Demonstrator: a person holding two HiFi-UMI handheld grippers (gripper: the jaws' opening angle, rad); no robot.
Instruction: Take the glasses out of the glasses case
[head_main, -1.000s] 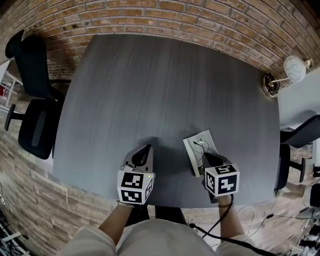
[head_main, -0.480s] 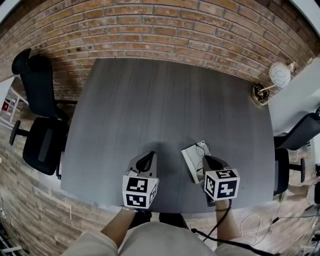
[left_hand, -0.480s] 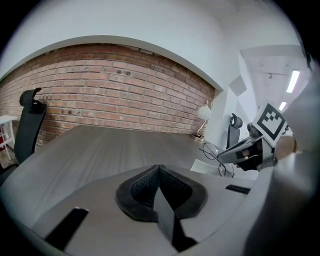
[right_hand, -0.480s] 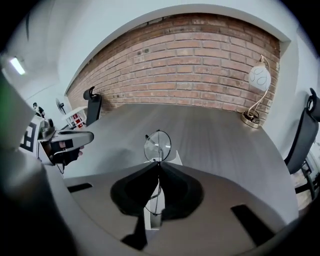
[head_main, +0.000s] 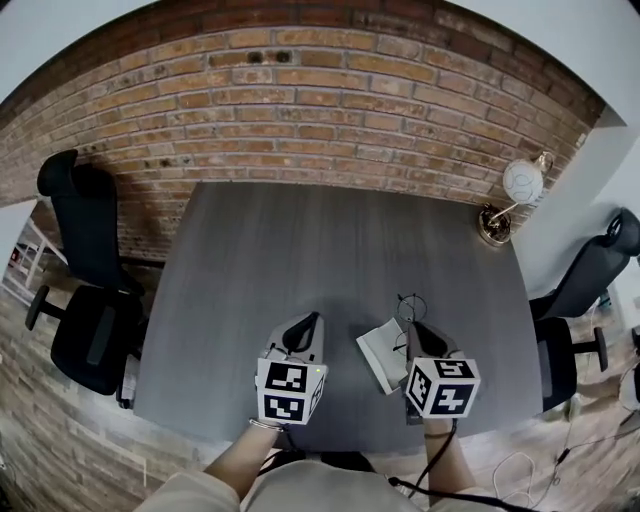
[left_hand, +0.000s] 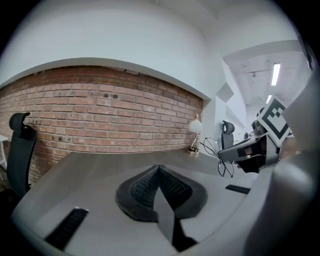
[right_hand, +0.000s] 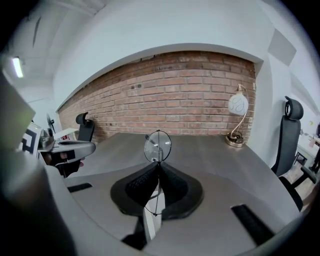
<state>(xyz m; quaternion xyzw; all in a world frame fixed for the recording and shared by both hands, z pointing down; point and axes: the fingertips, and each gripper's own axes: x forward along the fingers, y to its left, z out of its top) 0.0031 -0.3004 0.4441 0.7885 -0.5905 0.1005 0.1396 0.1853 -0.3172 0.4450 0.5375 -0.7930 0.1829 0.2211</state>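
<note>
Thin wire-rimmed glasses (right_hand: 157, 146) are pinched in my right gripper (right_hand: 158, 167), one round lens standing above the shut jaws. In the head view the glasses (head_main: 407, 306) stick out past my right gripper (head_main: 413, 331), lifted over the grey table (head_main: 300, 250). The white glasses case (head_main: 381, 356) lies open on the table just left of that gripper. My left gripper (head_main: 307, 328) hovers left of the case, jaws shut on nothing (left_hand: 159, 172). The left gripper view also shows the glasses (left_hand: 218, 152) hanging from the right gripper (left_hand: 222, 156).
A white globe lamp (head_main: 518, 189) stands at the table's far right corner. Black office chairs sit to the left (head_main: 85, 260) and right (head_main: 590, 275). A brick wall (head_main: 300, 100) runs behind the table.
The right gripper has lifted the glasses up off the case. The head view has tilted upward, showing more of the wall.
</note>
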